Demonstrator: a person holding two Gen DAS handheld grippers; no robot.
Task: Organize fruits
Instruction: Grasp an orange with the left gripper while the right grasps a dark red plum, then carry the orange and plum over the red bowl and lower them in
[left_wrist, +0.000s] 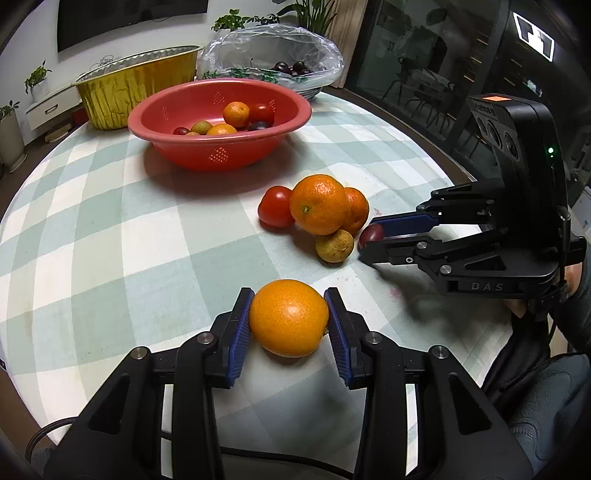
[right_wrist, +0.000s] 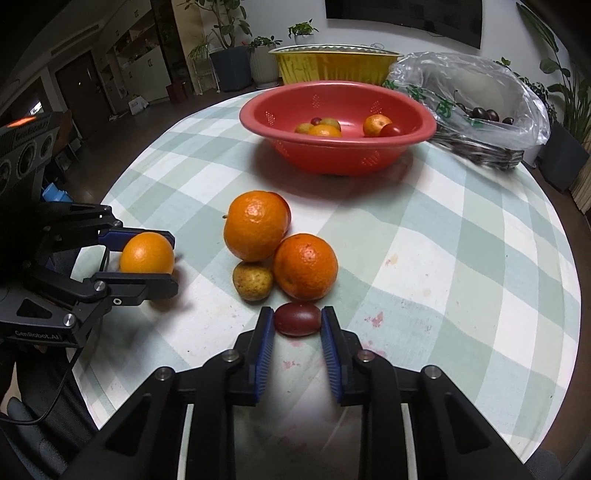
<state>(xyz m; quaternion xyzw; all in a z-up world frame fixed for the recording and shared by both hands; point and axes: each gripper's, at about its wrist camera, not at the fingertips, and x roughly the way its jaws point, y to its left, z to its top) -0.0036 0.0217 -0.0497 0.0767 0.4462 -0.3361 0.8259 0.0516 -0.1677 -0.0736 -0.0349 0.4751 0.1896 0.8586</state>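
Left gripper (left_wrist: 289, 321) clamped on an orange (left_wrist: 289, 317), blue pads pressed to both its sides, just above the checked tablecloth (left_wrist: 110, 236). Right gripper (right_wrist: 297, 321) narrowed onto a small dark red oval fruit (right_wrist: 297, 319) on the cloth, pads touching its two ends. Just beyond: a touching cluster of two tangerines (right_wrist: 255, 225), a small yellowish fruit (right_wrist: 253, 280) and a tomato (left_wrist: 275, 206). Farther back, a red colander bowl (right_wrist: 340, 155) holding small mixed fruits; behind it a gold foil tray (right_wrist: 332, 64); to its right, a plastic bag (right_wrist: 472, 92) with cherries.
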